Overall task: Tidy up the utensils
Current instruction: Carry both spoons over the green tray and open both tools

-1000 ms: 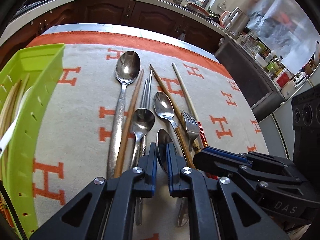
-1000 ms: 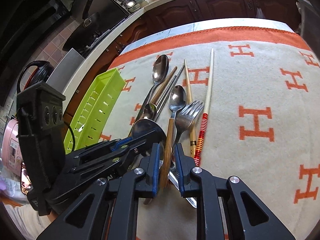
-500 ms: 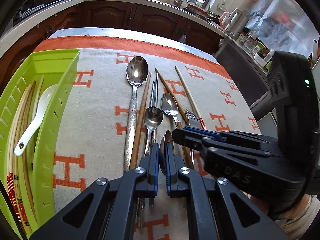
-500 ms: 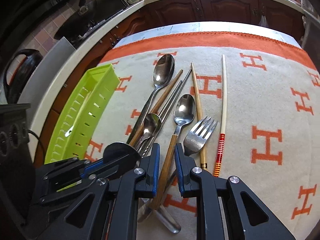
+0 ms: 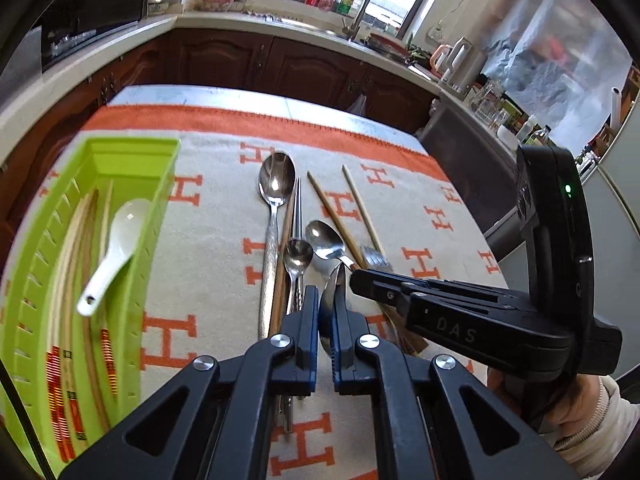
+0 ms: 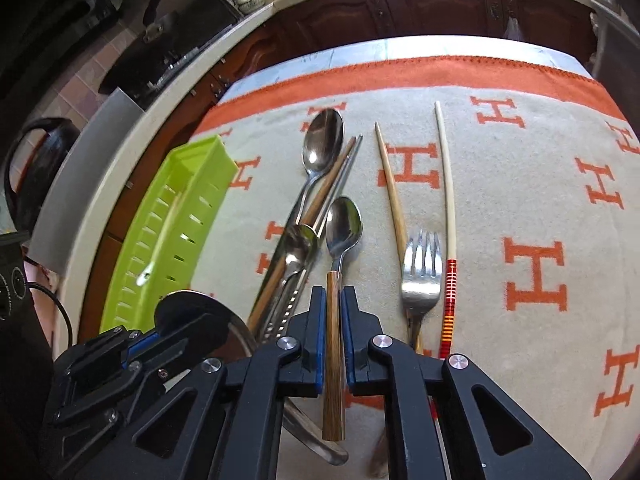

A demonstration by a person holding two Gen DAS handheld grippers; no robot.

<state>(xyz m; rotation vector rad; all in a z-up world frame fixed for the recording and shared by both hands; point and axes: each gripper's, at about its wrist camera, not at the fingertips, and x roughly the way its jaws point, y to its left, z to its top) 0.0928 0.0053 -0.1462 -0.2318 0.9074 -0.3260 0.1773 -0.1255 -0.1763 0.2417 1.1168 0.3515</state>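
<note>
My left gripper (image 5: 327, 300) is shut on a steel spoon (image 5: 334, 286), bowl on edge, held above the cloth; it shows at lower left in the right wrist view (image 6: 196, 318). My right gripper (image 6: 332, 300) is shut on a wood-handled spoon (image 6: 343, 228), lifted over the pile. On the cloth lie a large spoon (image 6: 322, 144), a small spoon (image 6: 298, 246), a fork (image 6: 422, 268), metal chopsticks (image 6: 344, 172) and wooden chopsticks (image 6: 390, 184). The green tray (image 5: 36, 264) at left holds chopsticks and a white ceramic spoon (image 5: 116, 240).
The utensils lie on a beige cloth with orange H marks (image 6: 536, 276) covering the table. Kitchen counters and dark cabinets (image 5: 280, 64) stand behind the table. A red-banded pale chopstick (image 6: 448, 216) lies to the right of the fork.
Both grippers have risen and pulled back, each carrying its spoon. The wood-handled spoon has come up off the pile. The green tray now shows more fully at left.
</note>
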